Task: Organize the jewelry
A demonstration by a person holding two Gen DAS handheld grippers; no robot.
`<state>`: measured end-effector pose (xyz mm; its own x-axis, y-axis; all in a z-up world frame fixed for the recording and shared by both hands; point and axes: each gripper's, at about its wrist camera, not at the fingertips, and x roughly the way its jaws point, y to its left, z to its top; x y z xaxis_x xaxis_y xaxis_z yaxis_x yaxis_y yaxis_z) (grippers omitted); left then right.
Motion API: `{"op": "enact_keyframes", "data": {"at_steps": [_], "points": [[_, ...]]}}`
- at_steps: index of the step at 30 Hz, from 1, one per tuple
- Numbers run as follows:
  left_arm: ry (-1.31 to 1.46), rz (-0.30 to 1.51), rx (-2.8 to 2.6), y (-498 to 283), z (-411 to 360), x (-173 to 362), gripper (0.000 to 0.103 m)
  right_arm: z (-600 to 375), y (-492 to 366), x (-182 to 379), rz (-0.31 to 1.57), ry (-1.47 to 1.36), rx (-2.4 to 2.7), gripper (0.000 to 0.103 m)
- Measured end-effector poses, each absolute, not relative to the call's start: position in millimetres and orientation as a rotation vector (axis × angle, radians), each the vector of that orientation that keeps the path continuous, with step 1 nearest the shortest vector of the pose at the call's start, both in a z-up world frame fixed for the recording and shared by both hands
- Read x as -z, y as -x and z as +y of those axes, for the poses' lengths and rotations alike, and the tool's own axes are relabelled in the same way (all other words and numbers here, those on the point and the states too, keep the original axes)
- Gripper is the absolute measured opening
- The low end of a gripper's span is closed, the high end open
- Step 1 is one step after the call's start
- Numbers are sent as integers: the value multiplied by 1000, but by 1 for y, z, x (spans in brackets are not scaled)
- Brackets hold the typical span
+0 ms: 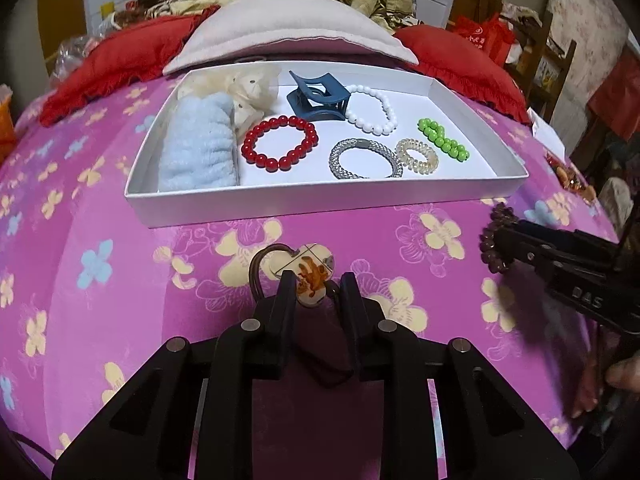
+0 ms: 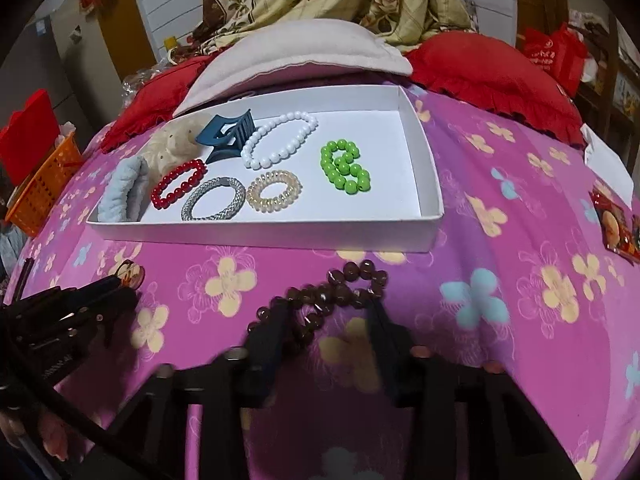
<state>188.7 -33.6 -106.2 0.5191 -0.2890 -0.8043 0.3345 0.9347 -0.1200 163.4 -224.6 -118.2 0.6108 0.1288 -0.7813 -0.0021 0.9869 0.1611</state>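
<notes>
My left gripper (image 1: 318,292) is shut on a hair tie's clover-shaped cream charm (image 1: 310,276), just above the pink flowered bedcover; its brown elastic (image 1: 256,264) loops out to the left. The right gripper (image 2: 330,314) is shut on a dark brown bead bracelet (image 2: 340,284), which bunches up between its fingers in a blurred picture. Both sit in front of a white tray (image 1: 320,204) holding a red bead bracelet (image 1: 280,142), a white one (image 1: 372,110), a green one (image 1: 444,138), a silver bangle (image 1: 366,159), a clear coil tie (image 1: 417,155), a blue claw clip (image 1: 318,98) and a light blue scrunchie (image 1: 198,148).
Red pillows (image 1: 120,60) and a pale pink cushion (image 1: 288,28) lie behind the tray. An orange basket (image 2: 44,184) stands at the bed's left edge, small packets (image 2: 616,220) at its right. A person's hand (image 1: 624,372) holds the right gripper.
</notes>
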Motion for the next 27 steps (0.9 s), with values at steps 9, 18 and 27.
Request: {"op": "enact_keyframes", "data": {"at_steps": [9,18,27], "points": [[19,943,387,-185,-17,93,21,-235,-157,107,870,-245,-114,10],[25,924,401,-179,-13,84,21,-240,-145,85,778,-248,-114,10],[24,904,414,-174,-13,76,21,-241,-133,64,679,-264,-139,10]]}}
